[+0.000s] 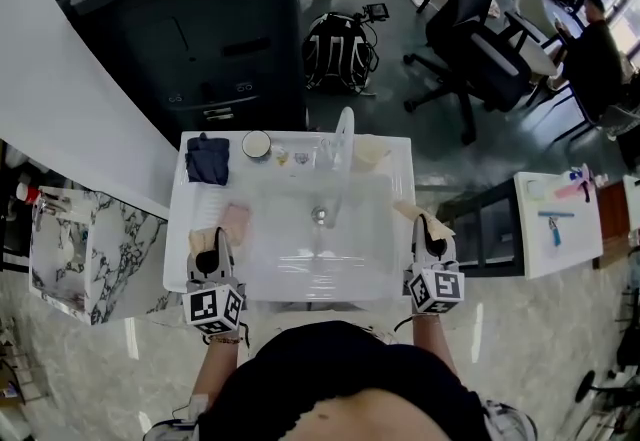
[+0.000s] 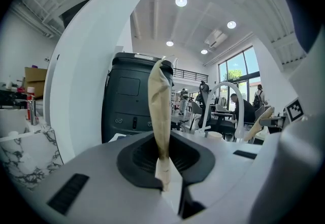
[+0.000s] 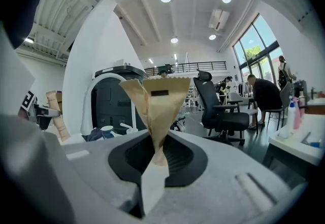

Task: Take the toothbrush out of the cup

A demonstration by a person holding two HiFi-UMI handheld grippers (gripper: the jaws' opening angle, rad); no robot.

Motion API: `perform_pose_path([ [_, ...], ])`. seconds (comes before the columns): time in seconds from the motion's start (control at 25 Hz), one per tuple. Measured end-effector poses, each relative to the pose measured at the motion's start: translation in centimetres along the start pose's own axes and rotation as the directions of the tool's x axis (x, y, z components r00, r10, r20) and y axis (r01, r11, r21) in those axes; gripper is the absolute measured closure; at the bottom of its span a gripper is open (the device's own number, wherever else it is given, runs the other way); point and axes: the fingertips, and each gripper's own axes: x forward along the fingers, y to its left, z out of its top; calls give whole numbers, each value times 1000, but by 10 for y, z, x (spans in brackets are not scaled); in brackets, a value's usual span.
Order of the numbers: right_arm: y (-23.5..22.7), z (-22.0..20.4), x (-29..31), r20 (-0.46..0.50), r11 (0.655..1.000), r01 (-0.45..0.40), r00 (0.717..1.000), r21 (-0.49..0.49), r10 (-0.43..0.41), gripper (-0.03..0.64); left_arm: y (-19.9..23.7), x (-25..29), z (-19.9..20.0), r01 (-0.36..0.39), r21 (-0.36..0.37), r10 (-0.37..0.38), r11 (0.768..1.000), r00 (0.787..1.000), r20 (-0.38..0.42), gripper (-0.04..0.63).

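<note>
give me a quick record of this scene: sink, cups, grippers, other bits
sink: white, faucet at the back middle
left cup: on the back ledge, left of the faucet
right cup: on the back ledge, right of the faucet
toothbrush: too small to make out
cloth: dark blue, back left corner
pad: pink, left ledge
left gripper: shut, empty, over the left rim
right gripper: shut, empty, over the right rim

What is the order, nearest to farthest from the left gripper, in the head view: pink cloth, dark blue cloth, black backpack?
1. Pink cloth, just ahead of the left gripper.
2. Dark blue cloth, farther back on the left.
3. Black backpack, on the floor beyond.
</note>
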Motion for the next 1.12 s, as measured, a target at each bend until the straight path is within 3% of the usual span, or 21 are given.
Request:
perform_pose_path([
  [0.52,10,-34,-12,-75,998,4,997,62,1,572,-14,5,5,33,15,-33,999,999,6,561],
  [1.12,3,-47,-11,-108,999,9,994,44,-4,580,-29,9,4,49,15,-49,999,999,-1,561],
])
